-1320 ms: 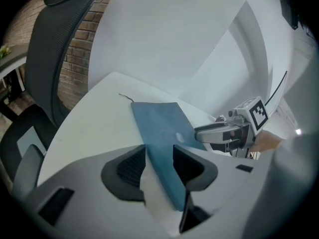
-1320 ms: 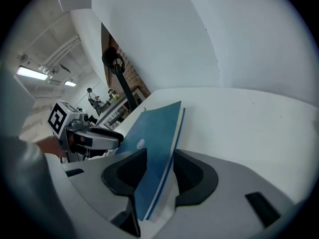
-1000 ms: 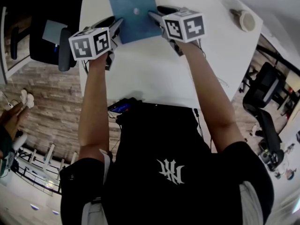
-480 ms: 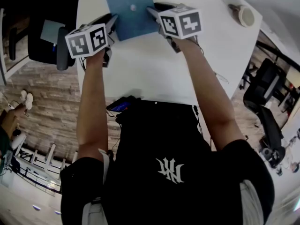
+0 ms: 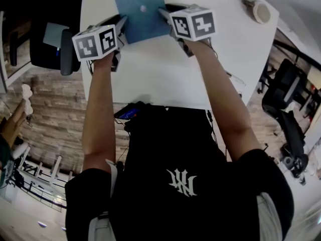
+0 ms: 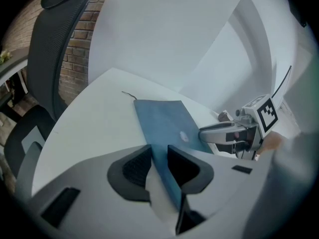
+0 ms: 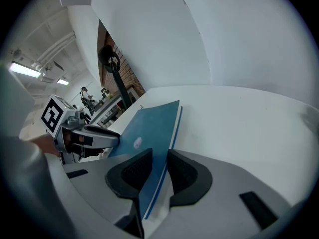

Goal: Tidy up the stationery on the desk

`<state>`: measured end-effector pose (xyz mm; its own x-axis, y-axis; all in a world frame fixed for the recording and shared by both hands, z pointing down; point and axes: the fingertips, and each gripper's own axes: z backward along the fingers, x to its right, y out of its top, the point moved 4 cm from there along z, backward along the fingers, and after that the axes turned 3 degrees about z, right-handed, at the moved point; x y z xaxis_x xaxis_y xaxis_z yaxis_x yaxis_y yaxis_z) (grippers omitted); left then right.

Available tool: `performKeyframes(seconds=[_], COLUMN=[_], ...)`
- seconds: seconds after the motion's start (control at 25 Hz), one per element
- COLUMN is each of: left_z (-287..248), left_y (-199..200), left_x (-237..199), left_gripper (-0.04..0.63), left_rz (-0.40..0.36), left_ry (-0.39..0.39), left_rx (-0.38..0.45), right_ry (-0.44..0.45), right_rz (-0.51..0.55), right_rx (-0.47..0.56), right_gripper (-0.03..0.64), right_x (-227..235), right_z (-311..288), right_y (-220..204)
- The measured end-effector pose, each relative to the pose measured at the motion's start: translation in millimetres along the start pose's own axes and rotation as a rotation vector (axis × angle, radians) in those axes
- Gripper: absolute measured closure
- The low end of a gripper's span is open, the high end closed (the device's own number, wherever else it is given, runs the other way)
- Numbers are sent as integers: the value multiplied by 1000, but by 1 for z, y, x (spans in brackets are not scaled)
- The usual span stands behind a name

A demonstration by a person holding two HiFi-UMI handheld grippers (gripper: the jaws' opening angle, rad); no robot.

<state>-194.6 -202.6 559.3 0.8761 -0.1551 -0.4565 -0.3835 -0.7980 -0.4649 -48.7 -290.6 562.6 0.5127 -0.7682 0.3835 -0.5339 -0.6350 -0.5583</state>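
Book: a thin blue book (image 5: 142,11) with a small pale dot on its cover is on the white desk (image 5: 150,74), at the far side from the person. It sits between the two grippers.
Left gripper: the left gripper (image 6: 158,164) has its jaws on the book's left edge. The jaws have just been closing, and now both dark pads pinch the book.
Right gripper: the right gripper (image 7: 155,169) has its jaws on the book's right edge. These jaws have just been closing too, and they pinch the book the same way.
Arms: the left arm (image 5: 98,114) and the right arm (image 5: 220,99) are bare and reach out far over the desk. Both grippers tip down toward the book.
Lifted or not: I cannot tell if the near end of the book is off the desk.
Other things: a small round pale thing (image 5: 261,11) lies well apart on the desk's right side. A black mesh chair (image 6: 55,59) stands by the desk on the left.
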Motion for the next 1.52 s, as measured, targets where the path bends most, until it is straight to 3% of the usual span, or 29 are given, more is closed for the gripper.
performKeyframes(seconds=[1.52], left_z=[-10], left_y=[-110], left_x=[120], left_gripper=[494], left_rz=[-244], left_ry=[-140], left_rx=[-245], right_ry=[-200], right_rz=[-232], right_rx=[27], right_gripper=[500], right_x=[2], right_z=[120], right_y=[-162])
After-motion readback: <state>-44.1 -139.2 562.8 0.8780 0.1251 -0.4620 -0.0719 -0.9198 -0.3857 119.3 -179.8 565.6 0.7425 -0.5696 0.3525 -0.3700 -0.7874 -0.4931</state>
